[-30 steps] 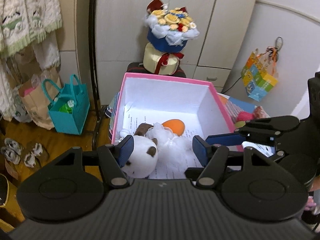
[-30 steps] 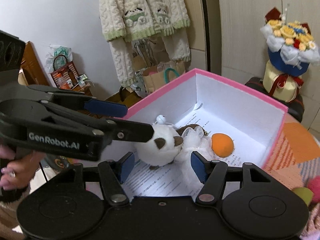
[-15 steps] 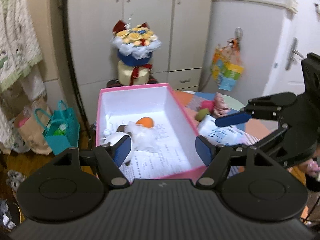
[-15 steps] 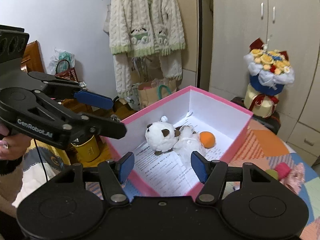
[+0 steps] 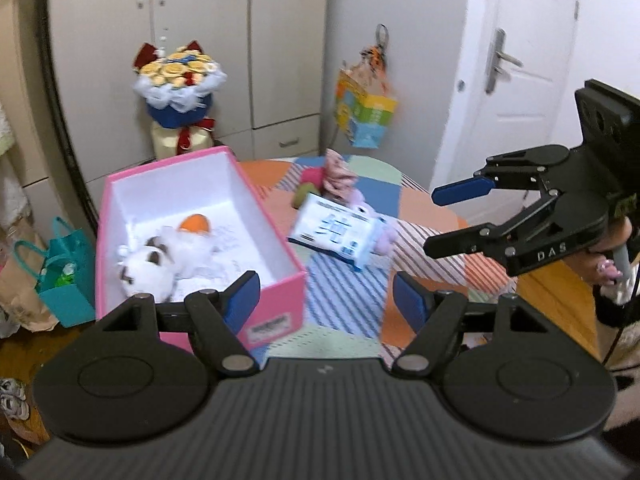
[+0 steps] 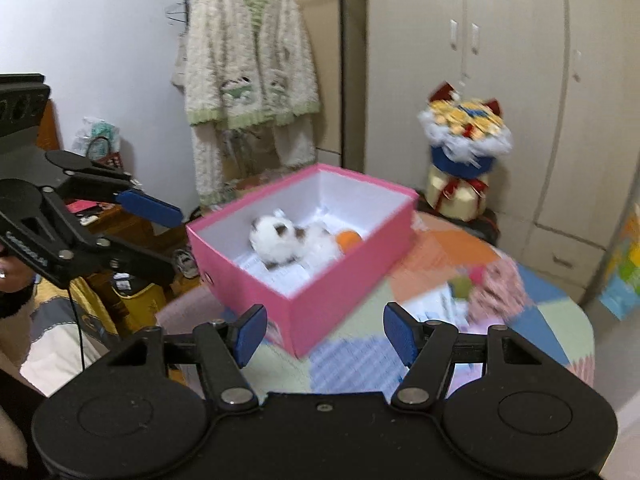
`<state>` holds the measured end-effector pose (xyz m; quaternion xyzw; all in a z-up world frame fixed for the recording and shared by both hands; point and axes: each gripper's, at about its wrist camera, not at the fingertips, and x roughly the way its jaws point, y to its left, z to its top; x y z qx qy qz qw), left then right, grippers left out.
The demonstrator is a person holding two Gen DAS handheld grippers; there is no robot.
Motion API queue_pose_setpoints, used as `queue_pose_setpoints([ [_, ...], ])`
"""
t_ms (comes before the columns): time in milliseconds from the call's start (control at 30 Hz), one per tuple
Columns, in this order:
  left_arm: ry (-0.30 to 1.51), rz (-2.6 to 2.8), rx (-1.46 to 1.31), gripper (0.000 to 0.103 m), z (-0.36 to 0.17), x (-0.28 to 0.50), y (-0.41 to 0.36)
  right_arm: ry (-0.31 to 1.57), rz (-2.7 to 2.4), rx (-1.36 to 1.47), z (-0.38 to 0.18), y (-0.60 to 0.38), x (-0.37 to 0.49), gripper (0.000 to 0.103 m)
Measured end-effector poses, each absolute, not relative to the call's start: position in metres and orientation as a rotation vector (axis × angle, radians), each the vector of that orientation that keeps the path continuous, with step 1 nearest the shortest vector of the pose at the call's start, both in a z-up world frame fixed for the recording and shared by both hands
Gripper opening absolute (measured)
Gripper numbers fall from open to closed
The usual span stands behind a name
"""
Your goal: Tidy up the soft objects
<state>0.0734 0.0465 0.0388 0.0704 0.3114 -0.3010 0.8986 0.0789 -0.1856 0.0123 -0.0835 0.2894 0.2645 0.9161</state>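
In pink cardboard box: fluffy white plush, round orange ball.

A home, likely a bedroom. Pale wardrobe doors line the wall, a knitted cardigan hangs on a hanger, and shoes lie on the wooden floor. A patchwork cloth covers the table.

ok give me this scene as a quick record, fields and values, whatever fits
box: pink box on the patchwork table, open top
in box: white plush, orange ball
on table: wipes pack, pink toy, green ball
left gripper: open, empty
right gripper: open, empty
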Motion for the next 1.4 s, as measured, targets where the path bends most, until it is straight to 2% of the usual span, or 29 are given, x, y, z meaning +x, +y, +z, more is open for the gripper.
queue_pose_setpoints([
  [500, 0.765, -0.713, 0.109, 0.073, -0.013, 0.105, -0.039, 0.634, 0.500, -0.101, -0.024, -0.256, 0.094, 0.070],
  [1167, 0.779, -0.567, -0.005, 0.073, -0.063, 0.165, -0.091, 0.626, 0.505, 0.011, -0.053, -0.296, 0.158, 0.070],
  [1300, 0.723, -0.508, -0.041, 0.073, -0.080, 0.172, -0.096, 0.646, 0.566, 0.044, -0.055, -0.291, 0.182, 0.070],
  [1400, 0.655, -0.453, -0.040, 0.072, -0.089, 0.174, -0.102, 0.678, 0.594, 0.005, -0.062, -0.277, 0.203, 0.062],
])
